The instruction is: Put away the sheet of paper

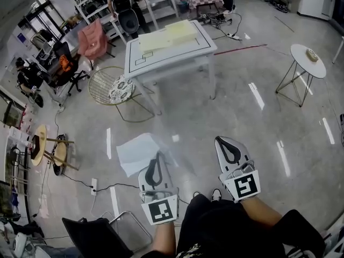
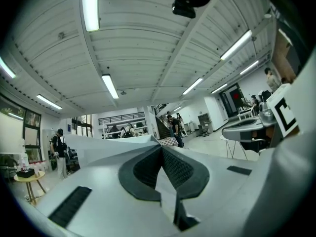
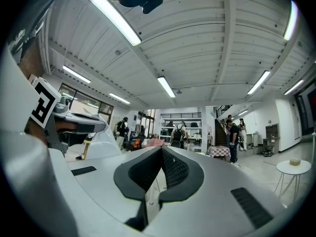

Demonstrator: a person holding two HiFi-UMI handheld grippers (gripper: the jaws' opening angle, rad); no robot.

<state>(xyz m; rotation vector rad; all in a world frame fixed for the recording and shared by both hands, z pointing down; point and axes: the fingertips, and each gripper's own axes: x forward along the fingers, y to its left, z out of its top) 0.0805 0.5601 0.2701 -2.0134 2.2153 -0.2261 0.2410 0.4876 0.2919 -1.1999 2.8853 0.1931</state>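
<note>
Left gripper [image 1: 157,158] pinches the sheet of paper [image 1: 134,152], right gripper [image 1: 221,143] closed empty, well short of the table [image 1: 171,56]. It looks like the carrying step; next, probably walking closer.

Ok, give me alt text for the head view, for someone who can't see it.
Seen from above, the left gripper pinches a white sheet of paper by one edge over a shiny grey floor, while the right gripper beside it is shut and empty. Ahead stands a white table with pale yellow sheets on it.
</note>
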